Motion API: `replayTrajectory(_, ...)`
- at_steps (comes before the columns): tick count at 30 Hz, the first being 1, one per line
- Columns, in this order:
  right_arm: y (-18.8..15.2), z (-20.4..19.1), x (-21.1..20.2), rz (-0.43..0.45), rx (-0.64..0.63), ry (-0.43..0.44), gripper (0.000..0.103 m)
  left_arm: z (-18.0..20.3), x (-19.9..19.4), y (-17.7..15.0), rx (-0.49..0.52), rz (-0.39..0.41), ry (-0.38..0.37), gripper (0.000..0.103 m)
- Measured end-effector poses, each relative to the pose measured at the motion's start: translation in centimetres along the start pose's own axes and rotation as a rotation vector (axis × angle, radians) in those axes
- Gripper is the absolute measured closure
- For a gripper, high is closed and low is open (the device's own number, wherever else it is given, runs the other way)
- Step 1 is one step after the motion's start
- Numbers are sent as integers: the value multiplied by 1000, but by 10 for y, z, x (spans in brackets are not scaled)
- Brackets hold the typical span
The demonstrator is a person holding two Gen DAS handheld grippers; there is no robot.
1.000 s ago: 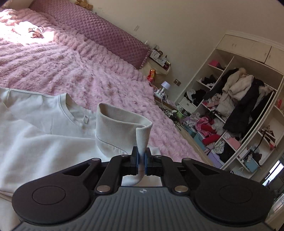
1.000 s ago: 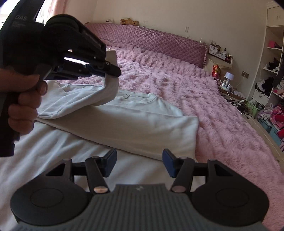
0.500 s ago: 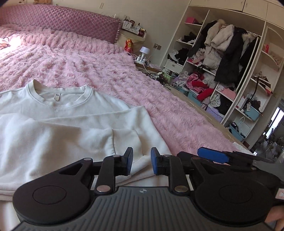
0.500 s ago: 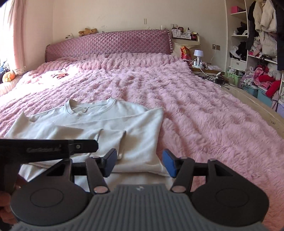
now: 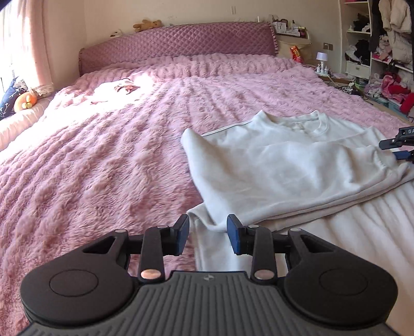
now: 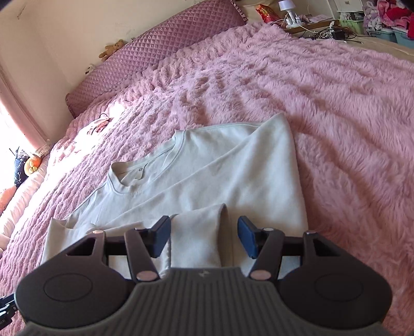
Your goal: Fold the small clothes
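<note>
A white sweatshirt [image 5: 284, 168] lies flat on the pink furry bedspread [image 5: 103, 168], collar toward the headboard, with one sleeve [image 6: 199, 232] folded across its body. My left gripper [image 5: 208, 236] hovers at the shirt's near left corner. Its jaws are opening, and the corner of cloth lies loose under the gap, not pinched. My right gripper [image 6: 204, 237] stands open over the folded sleeve's cuff end, pads apart from the cloth. Its tips [image 5: 398, 147] show at the right edge of the left wrist view.
A quilted purple headboard [image 5: 181, 38] with a teddy bear [image 5: 147, 25] closes the far end. A small garment [image 5: 124, 86] lies in sunlight near it. A white cover [image 5: 375, 232] lies under the shirt's near edge. Cluttered shelves [image 5: 383, 38] stand at right.
The left gripper let go of the sleeve cuff, which now lies folded on the shirt, and its jaws spread. Both grippers swung apart toward the shirt's near corners.
</note>
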State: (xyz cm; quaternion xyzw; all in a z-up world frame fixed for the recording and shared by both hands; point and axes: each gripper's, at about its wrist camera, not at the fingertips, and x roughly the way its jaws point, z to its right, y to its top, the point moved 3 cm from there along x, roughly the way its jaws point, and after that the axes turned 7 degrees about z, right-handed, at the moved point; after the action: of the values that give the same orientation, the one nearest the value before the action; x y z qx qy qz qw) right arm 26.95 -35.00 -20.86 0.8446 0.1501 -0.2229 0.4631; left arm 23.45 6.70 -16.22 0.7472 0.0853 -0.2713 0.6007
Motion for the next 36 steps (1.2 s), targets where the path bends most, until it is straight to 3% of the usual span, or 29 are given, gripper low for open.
replayTrajectory(5, -4, -10, 3, -9, -25, -12, 49, -3, 20, -12, 165, -5, 28, 64)
replayTrajectory(9, -5, -15, 6, -21, -58, -22, 48, 8, 29, -21, 308, 18, -7, 64)
replayTrajectory(14, -7, -15, 7, -28, -70, -28, 47, 17, 49, -18, 401, 43, 13, 62)
replayTrajectory(15, -7, -15, 7, -31, -71, -26, 50, 18, 51, -17, 408, 47, 12, 62)
replayTrajectory(16, -7, -15, 7, -32, -74, -26, 61, 19, 55, -17, 417, 48, 2, 63)
replayTrajectory(18, -6, -14, 9, -45, -78, -20, 76, 20, 58, -16, 409, 37, -52, 86)
replayTrajectory(19, -6, -14, 10, -49, -76, -16, 98, 20, 57, -16, 397, 39, -72, 97)
replayTrajectory(20, -5, -13, 9, -44, -74, -19, 101, 21, 57, -16, 390, 42, -63, 99)
replayTrajectory(23, 0, -10, 2, -2, -46, -9, 101, 18, 51, -14, 330, 74, -3, 100)
replayTrajectory(27, 15, -12, -24, 136, -24, 3, 102, 7, 32, -8, 131, 122, 94, 100)
replayTrajectory(31, 27, -10, -46, 258, -41, -51, 102, 18, 31, -12, 63, 83, 148, 100)
replayTrajectory(36, 13, 14, -21, 125, -44, -155, 102, 29, 40, -23, 87, 28, 191, 100)
